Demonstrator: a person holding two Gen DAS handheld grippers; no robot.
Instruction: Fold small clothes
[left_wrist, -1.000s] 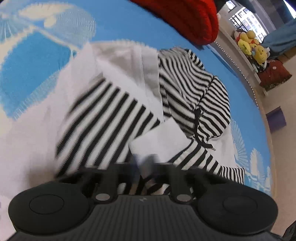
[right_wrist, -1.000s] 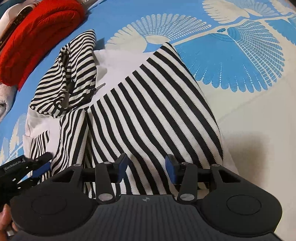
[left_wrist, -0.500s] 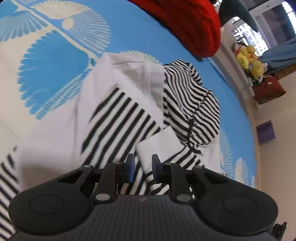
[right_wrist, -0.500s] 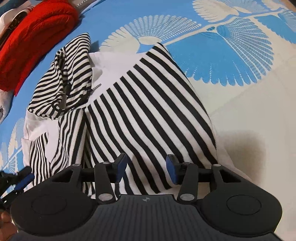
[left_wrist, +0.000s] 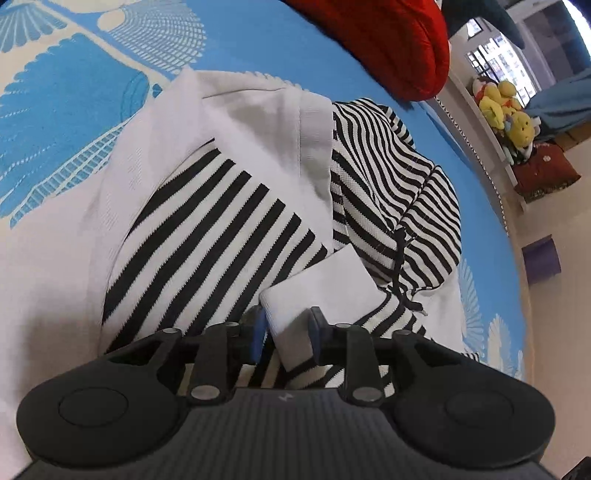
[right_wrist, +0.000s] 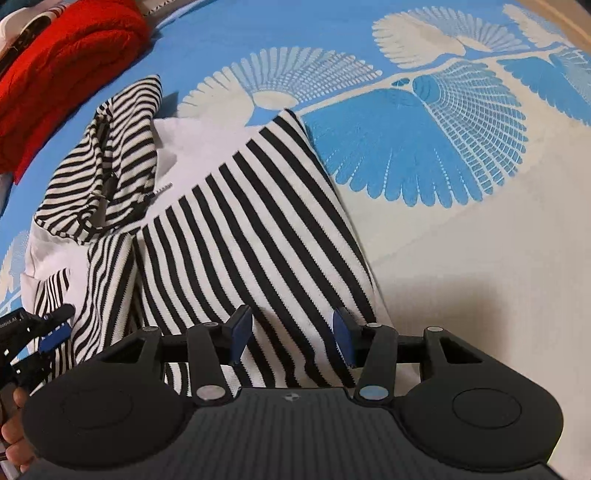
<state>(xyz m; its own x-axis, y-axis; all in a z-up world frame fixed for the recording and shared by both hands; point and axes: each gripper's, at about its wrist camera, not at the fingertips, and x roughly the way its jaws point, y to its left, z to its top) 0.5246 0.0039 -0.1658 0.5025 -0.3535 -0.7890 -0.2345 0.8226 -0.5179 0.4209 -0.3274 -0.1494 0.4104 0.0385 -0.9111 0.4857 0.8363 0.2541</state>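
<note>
A black-and-white striped hoodie (right_wrist: 240, 221) lies on the blue patterned bed cover (right_wrist: 406, 147), its hood (right_wrist: 99, 173) at the far left and a sleeve folded across the body. In the left wrist view the hoodie (left_wrist: 207, 229) shows its white cuff (left_wrist: 317, 291) between the fingers of my left gripper (left_wrist: 286, 332), which stands open around it. My right gripper (right_wrist: 291, 332) is open just above the striped body near its lower edge. The left gripper also shows at the left edge of the right wrist view (right_wrist: 48, 328).
A red knitted garment (right_wrist: 62, 62) lies at the far edge of the bed; it also shows in the left wrist view (left_wrist: 388, 40). A shelf with yellow plush toys (left_wrist: 506, 110) and a purple box (left_wrist: 541, 258) stand beyond the bed.
My left gripper has opened from nearly shut and its fingers now straddle the white cuff. My right gripper has stayed open and shifted slightly over the striped body.
</note>
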